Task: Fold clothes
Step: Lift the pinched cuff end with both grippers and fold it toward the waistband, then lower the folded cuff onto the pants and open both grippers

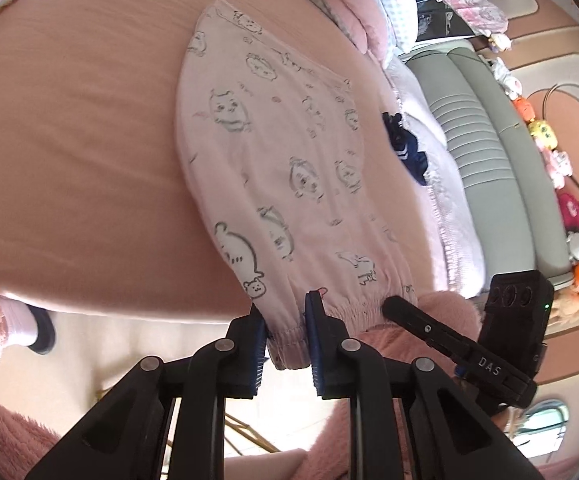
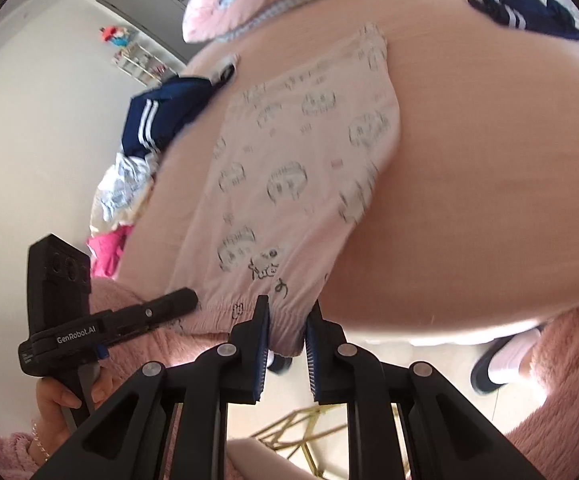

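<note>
- Gripping the pink printed trousers (image 1: 273, 168) by the elastic waistband, our left gripper (image 1: 285, 320) is nearly shut on it.
- Our right gripper (image 2: 287, 326) pinches the same waistband, over the pink bed (image 2: 489, 160).

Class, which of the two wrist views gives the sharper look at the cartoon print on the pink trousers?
The left wrist view: the trousers lie in focus, animal drawings crisp. In the right wrist view the trousers are motion-blurred, prints smeared, only a few near the waistband readable.
</note>
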The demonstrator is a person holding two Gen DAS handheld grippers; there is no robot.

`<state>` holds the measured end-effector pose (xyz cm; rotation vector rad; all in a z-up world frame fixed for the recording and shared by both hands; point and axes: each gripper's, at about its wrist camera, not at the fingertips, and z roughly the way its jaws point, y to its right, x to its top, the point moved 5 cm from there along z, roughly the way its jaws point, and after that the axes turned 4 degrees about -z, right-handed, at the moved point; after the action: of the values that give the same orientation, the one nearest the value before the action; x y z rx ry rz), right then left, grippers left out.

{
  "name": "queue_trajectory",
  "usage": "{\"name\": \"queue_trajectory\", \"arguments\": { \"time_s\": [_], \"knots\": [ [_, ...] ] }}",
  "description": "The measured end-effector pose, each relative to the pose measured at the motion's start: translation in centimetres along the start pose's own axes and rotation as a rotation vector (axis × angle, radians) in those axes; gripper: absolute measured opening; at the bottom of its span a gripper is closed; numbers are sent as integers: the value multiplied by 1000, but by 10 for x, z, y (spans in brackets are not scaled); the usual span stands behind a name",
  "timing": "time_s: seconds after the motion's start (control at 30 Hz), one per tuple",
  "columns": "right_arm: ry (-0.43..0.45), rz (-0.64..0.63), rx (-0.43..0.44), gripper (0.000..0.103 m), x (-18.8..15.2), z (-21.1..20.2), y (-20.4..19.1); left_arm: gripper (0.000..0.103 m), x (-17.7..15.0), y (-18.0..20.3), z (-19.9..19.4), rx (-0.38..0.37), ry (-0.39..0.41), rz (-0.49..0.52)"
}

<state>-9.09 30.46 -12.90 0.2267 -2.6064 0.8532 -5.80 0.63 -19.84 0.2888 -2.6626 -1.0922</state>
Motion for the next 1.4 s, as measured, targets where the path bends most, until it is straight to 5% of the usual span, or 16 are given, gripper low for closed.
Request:
{"name": "queue_trajectory", "arguments": {
  "time_s": [0.27,0.43,0.6,0.7,0.8,0.87,0.93,1.03,1.2,1.3,1.4],
  "knots": [
    [1,38,8,15,59,10,-3,16,62,6,11,-51,9,-59],
    [-19,57,-6,16,97,26,-6,16,99,-1,25,-33,7,-93],
    [-76,87,-32,17,117,49,1,20,123,-2,46,39,-62,-8],
    [-64,178,76,22,117,47,7,25,130,4,37,39,-16,80],
    [-53,307,214,35,117,45,15,47,137,2,26,21,41,98],
    [-32,340,219,35,120,40,21,51,142,-3,19,-2,79,79],
    [-10,285,123,35,124,31,21,51,147,-4,12,2,118,88],
    [20,49,-111,35,125,15,2,51,142,8,5,139,162,264],
    [31,-273,-360,35,109,17,-25,51,136,13,26,280,90,438],
    [-9,-316,-408,35,109,34,-17,51,139,15,39,294,46,497],
    [-39,-280,-352,35,112,48,-6,51,142,15,49,277,10,522]
  ]
}}
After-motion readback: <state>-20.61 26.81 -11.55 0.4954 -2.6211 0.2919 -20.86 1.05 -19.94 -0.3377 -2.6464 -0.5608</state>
